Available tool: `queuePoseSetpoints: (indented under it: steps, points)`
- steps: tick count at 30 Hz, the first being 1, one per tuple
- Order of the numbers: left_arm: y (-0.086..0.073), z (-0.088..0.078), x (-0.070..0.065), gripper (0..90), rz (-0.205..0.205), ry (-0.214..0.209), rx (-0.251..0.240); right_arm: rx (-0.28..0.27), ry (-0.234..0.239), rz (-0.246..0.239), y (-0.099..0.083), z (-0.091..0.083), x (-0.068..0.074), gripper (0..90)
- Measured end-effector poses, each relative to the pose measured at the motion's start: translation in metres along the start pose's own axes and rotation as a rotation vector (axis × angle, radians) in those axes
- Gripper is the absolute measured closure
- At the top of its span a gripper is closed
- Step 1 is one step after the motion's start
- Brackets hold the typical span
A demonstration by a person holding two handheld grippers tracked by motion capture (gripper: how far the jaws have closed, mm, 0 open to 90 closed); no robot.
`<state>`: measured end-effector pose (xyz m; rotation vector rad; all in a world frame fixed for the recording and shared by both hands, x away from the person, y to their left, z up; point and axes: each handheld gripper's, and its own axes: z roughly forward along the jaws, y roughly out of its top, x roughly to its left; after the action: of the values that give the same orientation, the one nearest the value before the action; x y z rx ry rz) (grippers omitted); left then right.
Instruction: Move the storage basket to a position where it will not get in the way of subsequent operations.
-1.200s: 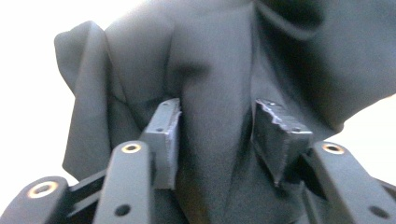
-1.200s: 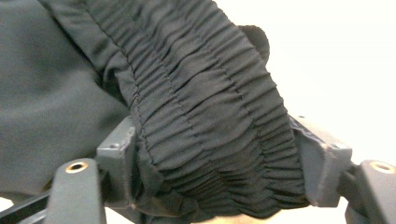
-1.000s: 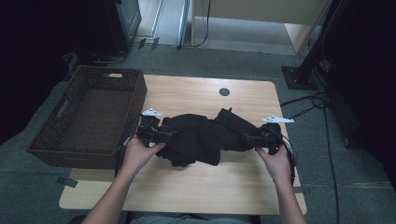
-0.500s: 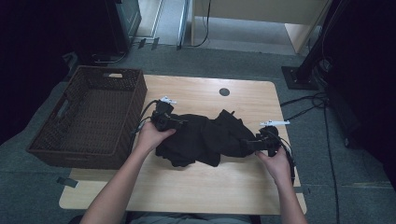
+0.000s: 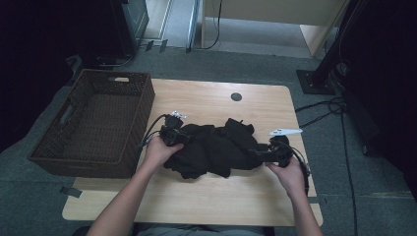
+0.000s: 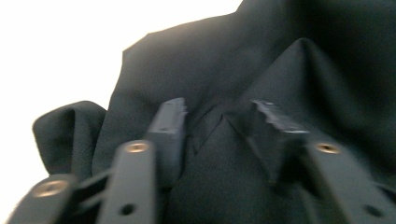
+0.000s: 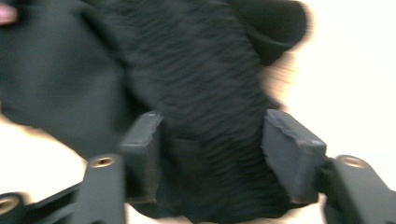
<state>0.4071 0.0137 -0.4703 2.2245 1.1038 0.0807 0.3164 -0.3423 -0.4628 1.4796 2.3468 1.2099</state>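
At the frame's centre, one black garment [image 5: 216,150] lies bunched on the one wooden table [image 5: 206,101]. Two grippers flank it: the left gripper [image 5: 183,139] and right gripper [image 5: 256,153], jaws just closing, part-open around folds. One wicker basket [image 5: 96,125] stands left.

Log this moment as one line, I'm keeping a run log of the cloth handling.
black garment bunched mid-table | left tool closing on a fold | right tool closing around ribbed end | wicker basket at left

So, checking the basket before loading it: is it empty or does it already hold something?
Empty. The wicker basket shows only its bare woven floor in the high view; the black garment lies bunched on the table beside it.
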Motion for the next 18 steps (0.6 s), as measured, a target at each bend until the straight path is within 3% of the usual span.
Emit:
queuePoseSetpoints:
  steps: [3,4,6,7,9,10,12,14,15,18]
  points:
    - [0.003,-0.013,-0.004,45.8,0.001,-0.005,-0.052,0.007,0.024,-0.036,0.005,0.015,0.020,40.1]
    - [0.006,-0.022,-0.008,44.7,-0.002,-0.026,-0.087,0.025,0.021,-0.049,0.005,0.028,0.026,39.7]
    - [0.008,-0.025,-0.011,43.9,-0.004,-0.038,-0.098,0.037,0.019,-0.054,0.005,0.034,0.028,39.9]
    - [0.010,-0.031,-0.018,43.2,0.002,-0.074,-0.117,0.054,0.038,-0.057,0.003,0.045,0.031,40.2]
    - [0.012,-0.031,-0.029,42.2,0.019,-0.102,-0.114,0.070,0.046,-0.068,0.003,0.054,0.034,39.8]
    - [0.012,-0.031,-0.029,41.8,0.019,-0.102,-0.114,0.070,0.046,-0.068,0.003,0.054,0.034,39.8]
    - [0.013,-0.030,-0.041,41.8,0.052,-0.114,-0.113,0.072,0.036,-0.073,0.003,0.055,0.036,40.7]
    - [0.014,-0.028,-0.052,41.5,0.073,-0.123,-0.105,0.049,0.031,-0.069,0.005,0.048,0.034,42.1]
    - [0.014,-0.028,-0.064,41.0,0.087,-0.131,-0.106,0.010,0.010,-0.074,0.008,0.036,0.030,43.9]
    - [0.015,-0.028,-0.074,40.8,0.102,-0.142,-0.107,-0.029,-0.006,-0.068,0.009,0.023,0.024,46.1]
